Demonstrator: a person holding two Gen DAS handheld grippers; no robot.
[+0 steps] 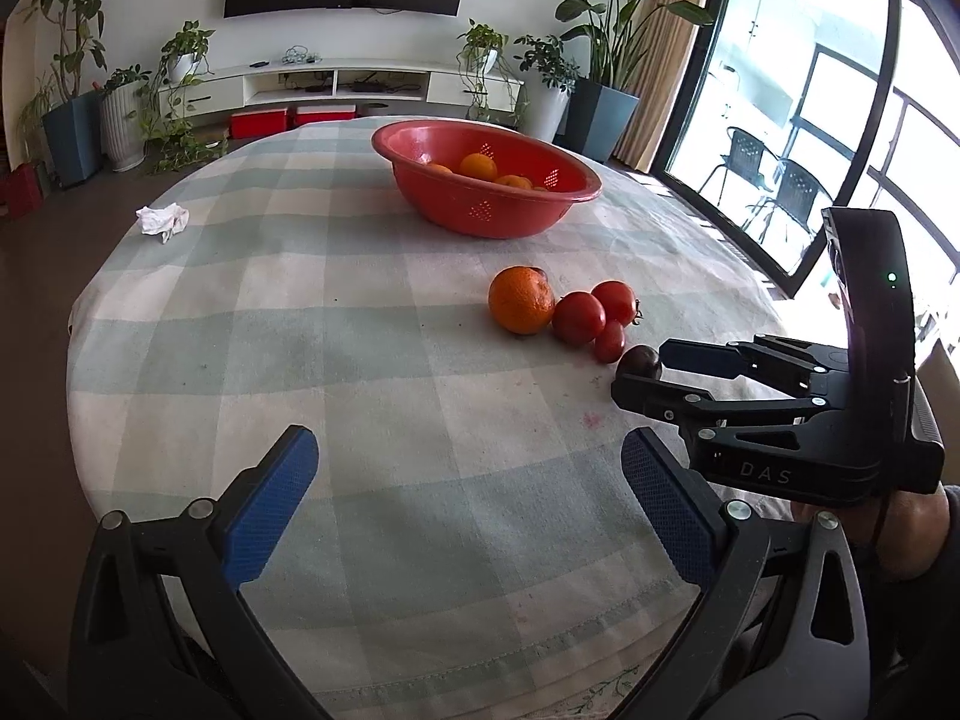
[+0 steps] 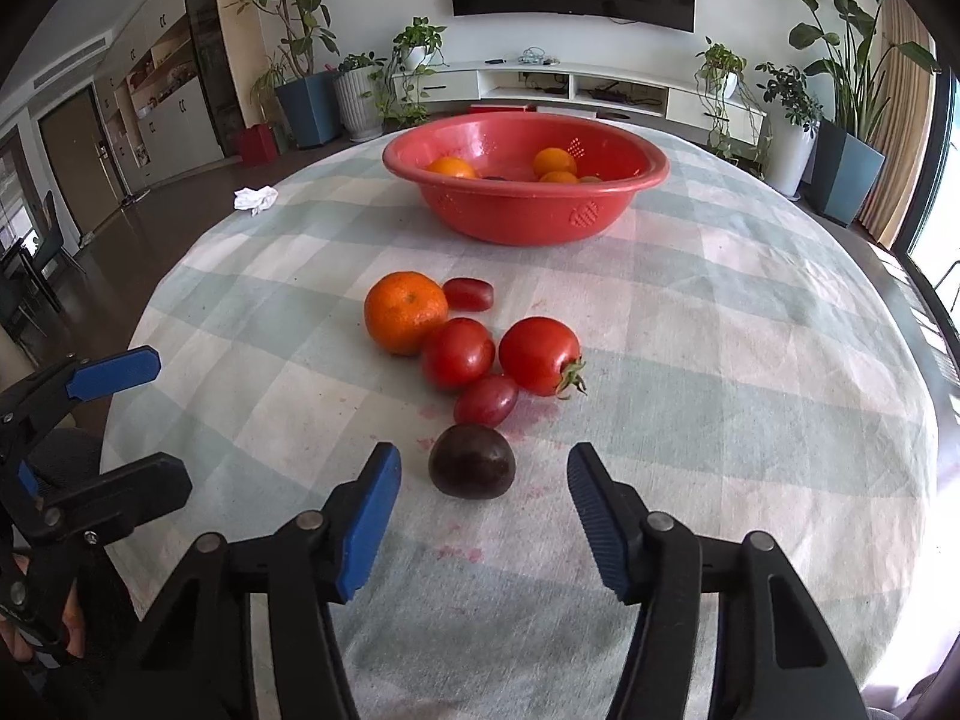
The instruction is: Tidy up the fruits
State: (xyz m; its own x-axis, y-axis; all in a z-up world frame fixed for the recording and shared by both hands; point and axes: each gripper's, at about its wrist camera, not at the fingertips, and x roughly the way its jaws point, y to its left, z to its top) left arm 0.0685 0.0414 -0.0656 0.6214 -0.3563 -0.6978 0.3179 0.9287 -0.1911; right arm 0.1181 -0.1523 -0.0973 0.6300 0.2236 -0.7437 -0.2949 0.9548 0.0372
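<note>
On the worktop [image 2: 750, 360], which has a checked cloth, I go from the left side to the right. At the far left lies a crumpled white tissue [image 2: 255, 198], well apart from the fruit. My left tool [image 1: 468, 480] hangs over a bare part of the cloth with its jaws wide open and nothing between them; I judge it is only waiting.

Near the middle lies the small heap of fruit that is not yet sorted: an orange [image 2: 407, 312], a small oval red fruit [image 2: 468, 294] just behind it, two tomatoes [image 2: 459, 353] side by side, a red grape [image 2: 486, 399] touching them, and nearest to me a dark round fruit [image 2: 472, 461], maybe a plum or a passion fruit. Behind the heap stands the red basket [image 2: 522, 222], which already holds several oranges.

My right tool [image 2: 483, 498] points down at the dark fruit. Its blue pads [image 2: 369, 522] stand on both sides of the fruit but do not touch it, so the tool is open and holds nothing.

I think the step in hand is to pick up this dark fruit. The next move asks me to go a little forward and lower, so that the pads come to the widest part of the fruit, and then to close gently. The fruit is round and smooth and may roll toward the grape if one pad touches first. After that it should be lifted and carried over the rim into the basket.
</note>
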